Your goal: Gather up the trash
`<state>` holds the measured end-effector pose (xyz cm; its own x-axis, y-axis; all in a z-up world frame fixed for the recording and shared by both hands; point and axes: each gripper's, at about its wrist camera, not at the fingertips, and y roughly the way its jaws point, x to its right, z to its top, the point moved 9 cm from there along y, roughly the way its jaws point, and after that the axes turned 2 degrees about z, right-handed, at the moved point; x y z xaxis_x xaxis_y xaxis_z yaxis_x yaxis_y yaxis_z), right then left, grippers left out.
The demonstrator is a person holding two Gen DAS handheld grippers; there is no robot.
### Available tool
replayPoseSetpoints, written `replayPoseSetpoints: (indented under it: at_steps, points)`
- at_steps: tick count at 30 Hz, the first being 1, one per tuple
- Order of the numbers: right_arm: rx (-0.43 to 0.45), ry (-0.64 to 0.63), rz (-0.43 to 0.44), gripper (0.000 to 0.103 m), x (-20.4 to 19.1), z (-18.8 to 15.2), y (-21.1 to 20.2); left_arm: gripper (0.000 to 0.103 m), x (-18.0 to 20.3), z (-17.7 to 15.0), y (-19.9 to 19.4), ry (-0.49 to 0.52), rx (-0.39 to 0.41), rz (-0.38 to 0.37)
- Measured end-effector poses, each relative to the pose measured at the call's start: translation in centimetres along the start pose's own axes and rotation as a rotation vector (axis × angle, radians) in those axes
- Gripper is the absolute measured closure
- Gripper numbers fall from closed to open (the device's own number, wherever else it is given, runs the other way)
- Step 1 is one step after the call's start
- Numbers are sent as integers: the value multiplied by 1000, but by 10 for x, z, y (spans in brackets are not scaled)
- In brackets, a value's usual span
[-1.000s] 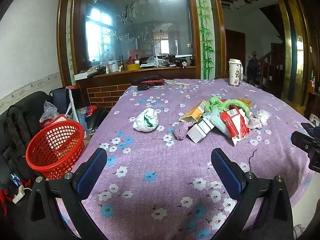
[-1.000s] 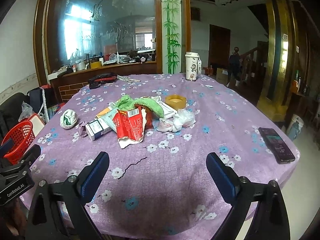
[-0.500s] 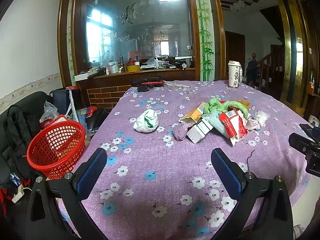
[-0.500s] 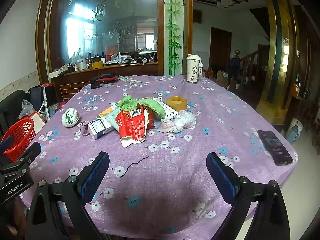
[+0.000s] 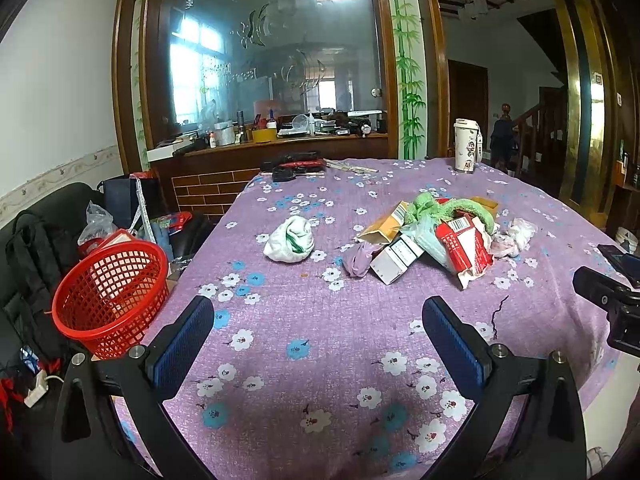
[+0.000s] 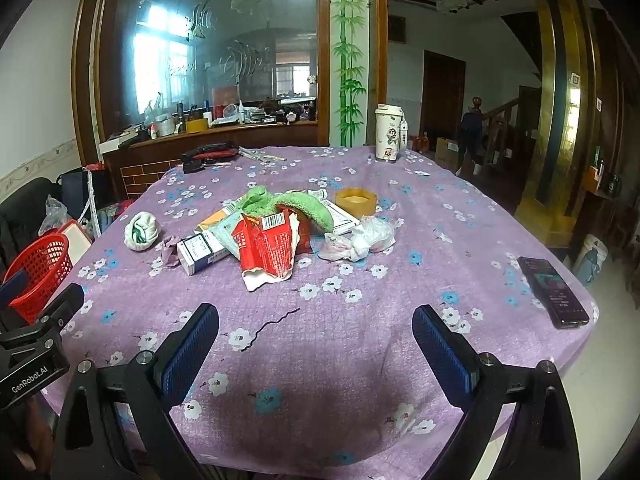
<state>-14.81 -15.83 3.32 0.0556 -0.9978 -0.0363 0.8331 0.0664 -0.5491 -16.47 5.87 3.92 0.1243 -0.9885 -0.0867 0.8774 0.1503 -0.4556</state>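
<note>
The green cloth (image 6: 304, 206) covers part of the pile; print on the red carton (image 6: 264, 246) is unreadable.

We are in a home's dining room: a table under a purple flowered cloth (image 6: 360, 340), an etched glass partition (image 5: 260, 60) onto a cluttered counter (image 5: 288, 138), a wooden staircase (image 6: 504, 112), a black sofa (image 5: 44, 216).

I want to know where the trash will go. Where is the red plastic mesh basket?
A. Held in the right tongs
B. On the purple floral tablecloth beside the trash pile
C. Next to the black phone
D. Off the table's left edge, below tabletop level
D: the red plastic mesh basket stands beyond the left edge of the purple floral tablecloth, lower than the tabletop, nothing gripping it.
</note>
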Motion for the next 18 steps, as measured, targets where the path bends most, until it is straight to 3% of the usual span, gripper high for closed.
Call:
replayPoseSetpoints:
  at_steps: [18]
  points:
    - [-14,8,14,4,-1,-1,4,0,-1,-1,3,13,-23,-13]
